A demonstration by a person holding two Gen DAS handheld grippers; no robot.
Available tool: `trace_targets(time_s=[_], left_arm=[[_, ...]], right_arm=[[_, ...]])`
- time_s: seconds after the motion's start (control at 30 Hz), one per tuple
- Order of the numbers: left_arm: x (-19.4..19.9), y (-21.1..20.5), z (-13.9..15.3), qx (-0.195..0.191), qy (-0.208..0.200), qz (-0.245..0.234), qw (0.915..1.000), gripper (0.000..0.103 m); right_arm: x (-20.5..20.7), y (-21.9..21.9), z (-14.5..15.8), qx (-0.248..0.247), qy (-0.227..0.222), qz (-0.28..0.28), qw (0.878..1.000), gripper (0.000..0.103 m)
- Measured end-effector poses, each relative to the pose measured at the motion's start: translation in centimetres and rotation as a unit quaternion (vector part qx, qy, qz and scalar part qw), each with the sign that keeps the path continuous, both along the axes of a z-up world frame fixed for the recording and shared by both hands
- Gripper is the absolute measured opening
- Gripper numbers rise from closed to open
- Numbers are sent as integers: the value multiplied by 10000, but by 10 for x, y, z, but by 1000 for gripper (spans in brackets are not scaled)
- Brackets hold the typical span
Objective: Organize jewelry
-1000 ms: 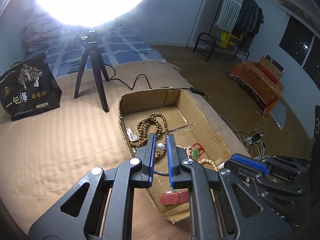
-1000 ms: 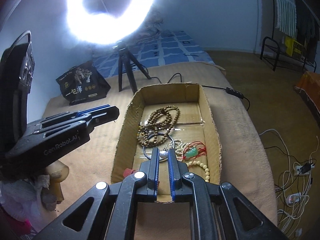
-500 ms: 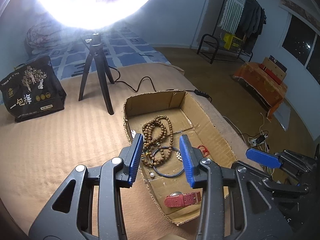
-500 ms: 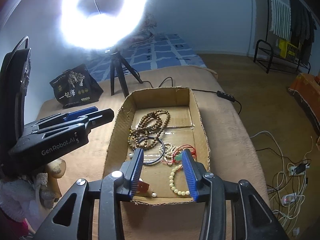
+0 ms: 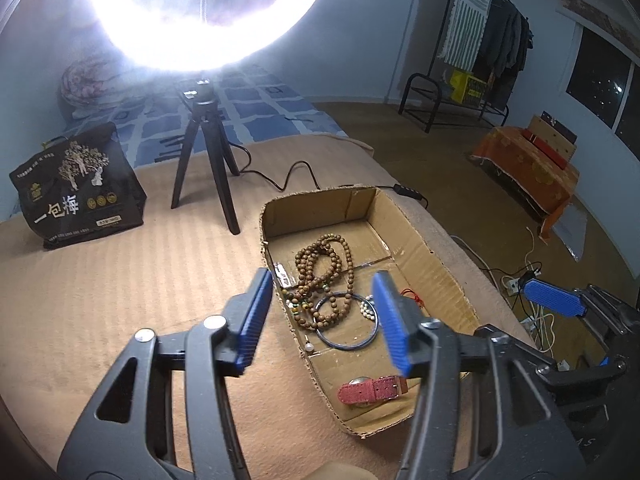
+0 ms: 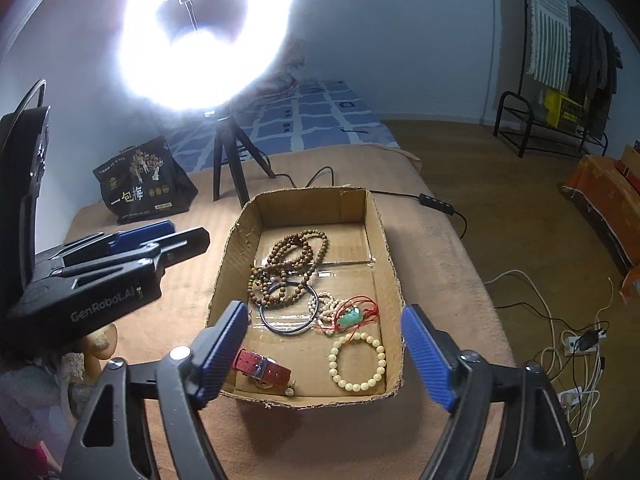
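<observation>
- Both grippers, shut a second ago just above the jewelry, now stand back from the box with jaws opening and nothing between the pads; left gripper [image 5: 322, 320] about half apart, right gripper [image 6: 326, 354] wider
- bed [image 5: 100, 300] under a tan ribbed cover carries everything; blue checked bedding lies at its far end
- ring light [image 6: 204, 36] on a black tripod [image 5: 204, 168] glares from behind the box; black printed bag [image 5: 76, 188] to its left
- cardboard box [image 6: 384, 240], open-topped, rests on the cover just ahead of both grippers; all the jewelry lies inside
- brown wooden beads [image 6: 288, 264] heaped toward the far half; dark bangle [image 6: 288, 308] overlaps their near edge
- cream bead bracelet [image 6: 357, 361] in the near right corner; red watch strap [image 6: 262, 366] near left, well apart from it
- green pendant [image 6: 352, 316] on red cord sits on a small tangle of pale beads beside the bangle
- single pearl [image 5: 309, 347] by the left wall
</observation>
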State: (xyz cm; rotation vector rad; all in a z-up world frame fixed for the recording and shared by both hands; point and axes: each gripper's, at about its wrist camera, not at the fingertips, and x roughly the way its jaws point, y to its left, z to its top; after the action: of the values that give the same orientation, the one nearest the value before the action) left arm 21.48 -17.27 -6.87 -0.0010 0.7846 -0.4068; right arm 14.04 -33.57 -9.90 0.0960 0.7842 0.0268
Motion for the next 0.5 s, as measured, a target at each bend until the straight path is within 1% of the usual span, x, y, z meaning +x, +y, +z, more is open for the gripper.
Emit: trace_targets(time_s=[0.1,0.17,0.27,0.3,0.37,0.5], left_arm=[[-1,5,2,-14,20,65,10000,56],[-4,9,4,-35,42,122,9999,56],[-13,14,9,70,-83,137,9998,57],[-15,15,10,103,-118,140,9998,58],[-24,21,15,147,-192,181,9995,67],[-41,36,25,83,-252,262,9993,68]], right_arm=[[-3,2,2,-83,-24,-10,10000,84],[-5,3,4,-144,-51,-53,9999,90],[-9,5,9,-168,-115,-85,9998,91],[-11,6,11,-181,-132,-98,9997,92],[-14,7,15,-198,-172,-133,9996,93],[-24,12,24,-231,-273,-128,9993,93]])
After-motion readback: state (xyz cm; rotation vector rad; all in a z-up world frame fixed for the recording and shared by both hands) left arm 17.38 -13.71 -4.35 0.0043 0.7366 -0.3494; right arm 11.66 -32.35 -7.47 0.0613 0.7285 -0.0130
